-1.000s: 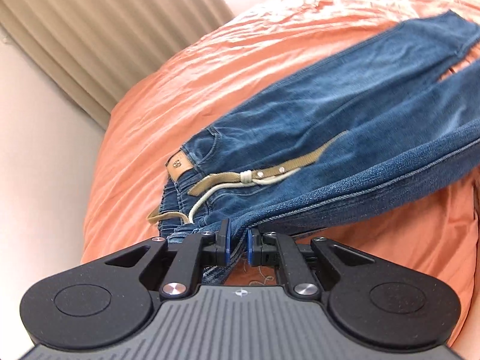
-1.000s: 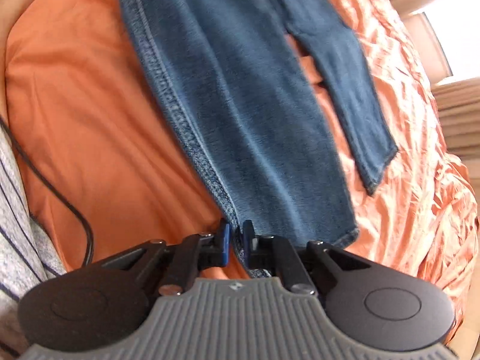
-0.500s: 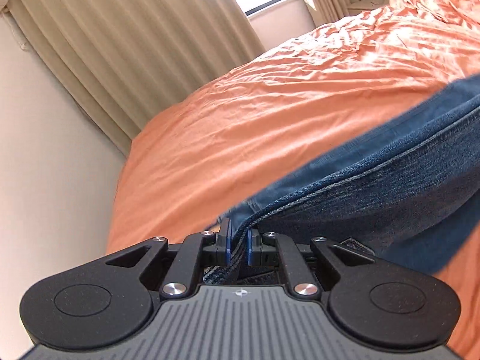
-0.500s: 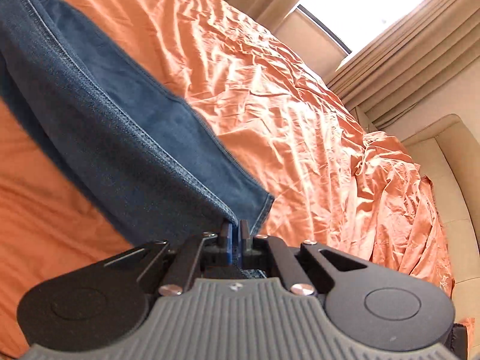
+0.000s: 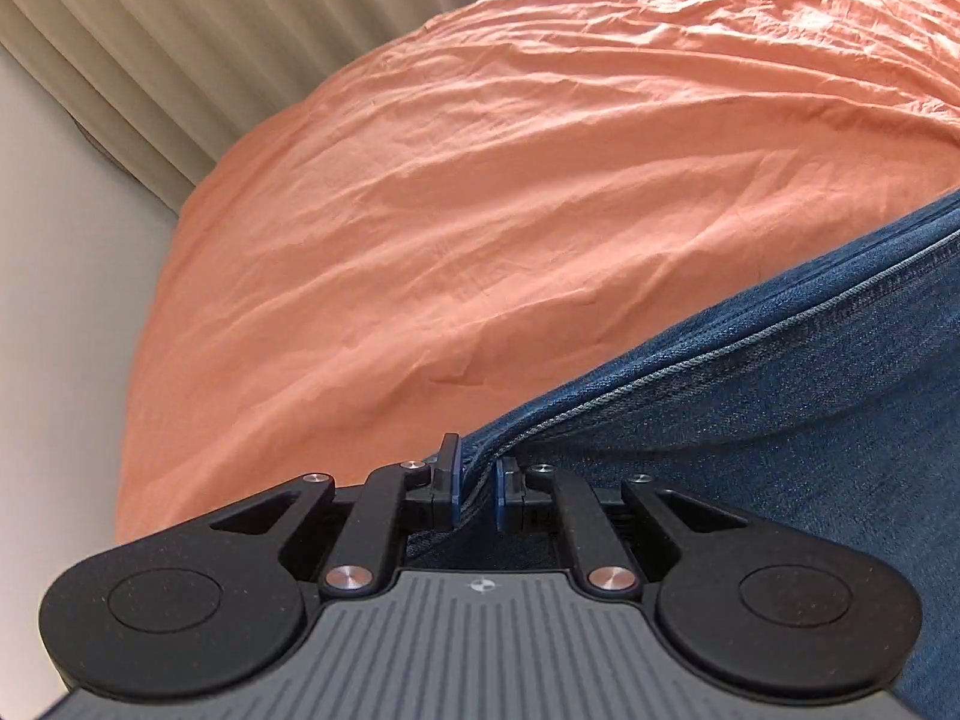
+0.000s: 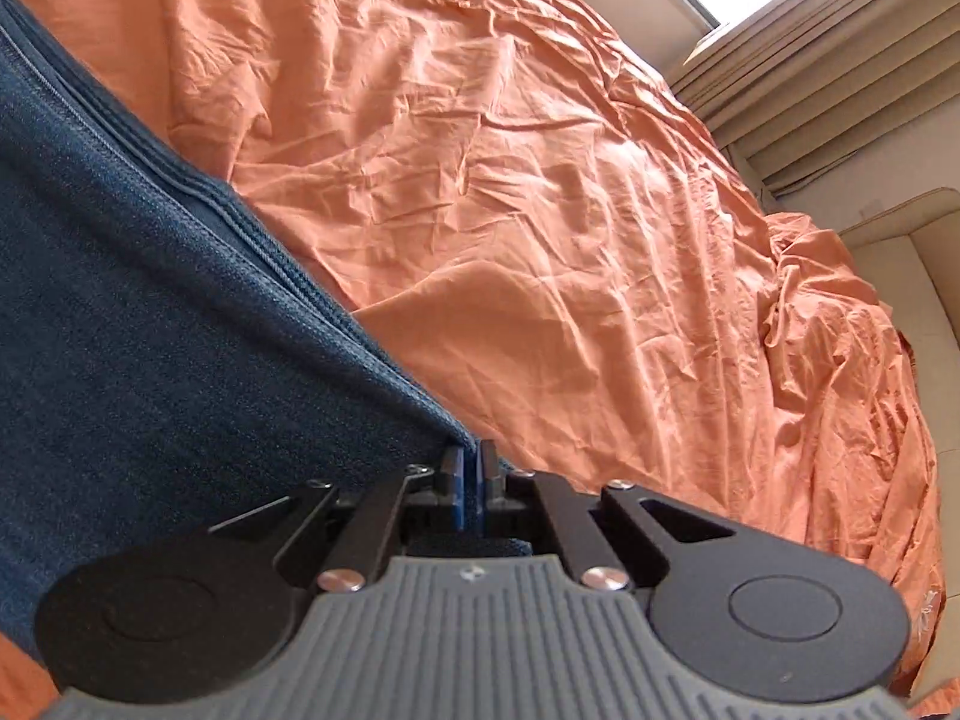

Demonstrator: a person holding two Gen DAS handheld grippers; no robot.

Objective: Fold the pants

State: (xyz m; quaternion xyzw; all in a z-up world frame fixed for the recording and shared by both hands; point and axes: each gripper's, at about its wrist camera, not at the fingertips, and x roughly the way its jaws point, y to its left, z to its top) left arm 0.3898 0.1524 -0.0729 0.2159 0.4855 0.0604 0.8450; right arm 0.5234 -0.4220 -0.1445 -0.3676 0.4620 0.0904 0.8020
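Denim fills both wrist views: my left tool (image 5: 477,483) is clenched on a seamed edge of the jeans (image 5: 780,414), which stretch away toward 2 o'clock. My right tool (image 6: 471,480) grips another edge of the jeans (image 6: 132,324), the fabric running off toward 10 o'clock. Both tools are tilted over the rumpled orange bed sheet (image 5: 480,180), with beige curtains (image 5: 180,36) at 11 o'clock in the left view.
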